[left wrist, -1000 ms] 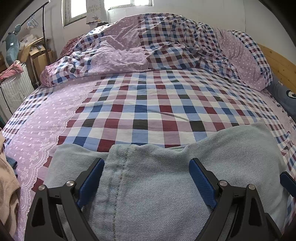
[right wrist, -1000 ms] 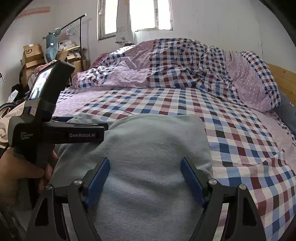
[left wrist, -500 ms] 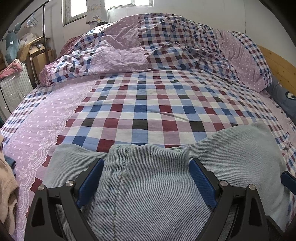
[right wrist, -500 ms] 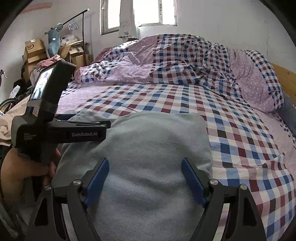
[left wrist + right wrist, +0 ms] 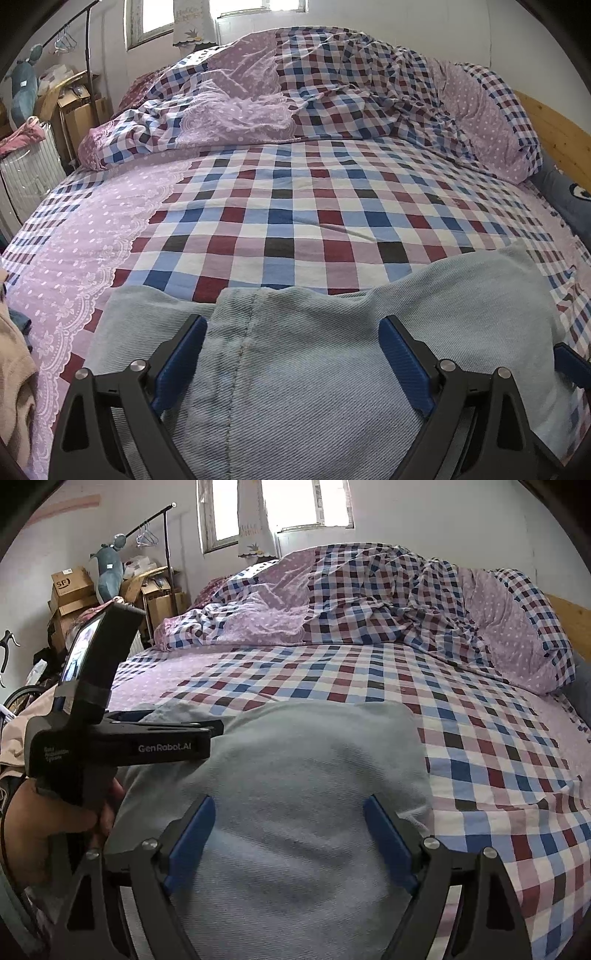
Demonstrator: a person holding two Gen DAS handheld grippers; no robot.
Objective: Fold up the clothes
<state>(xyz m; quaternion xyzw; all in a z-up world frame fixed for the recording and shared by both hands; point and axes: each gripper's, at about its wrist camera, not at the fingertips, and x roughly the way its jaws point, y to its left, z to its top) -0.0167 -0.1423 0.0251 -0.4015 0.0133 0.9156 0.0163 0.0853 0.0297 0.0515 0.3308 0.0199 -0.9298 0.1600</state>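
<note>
A pale blue denim garment (image 5: 306, 369) lies folded flat at the near edge of the checked bed; it also shows in the right wrist view (image 5: 295, 794). My left gripper (image 5: 293, 354) is open, its blue pads spread above the denim near a seam, holding nothing. My right gripper (image 5: 288, 834) is open too, its pads spread over the garment's right half. The left gripper's body (image 5: 122, 738) and the hand holding it show at the left of the right wrist view. A blue tip of the right gripper (image 5: 570, 363) pokes in at the right of the left wrist view.
The checked bedsheet (image 5: 295, 214) stretches ahead, with a rumpled quilt (image 5: 295, 92) heaped at the far end. A beige garment (image 5: 14, 369) lies at the left edge. Cardboard boxes (image 5: 70, 590) and a clothes rack (image 5: 166, 554) stand beside the bed at left. A wooden headboard (image 5: 554, 136) is at right.
Both grippers stay open over the denim. The views have shifted only slightly; the garment has not moved.
</note>
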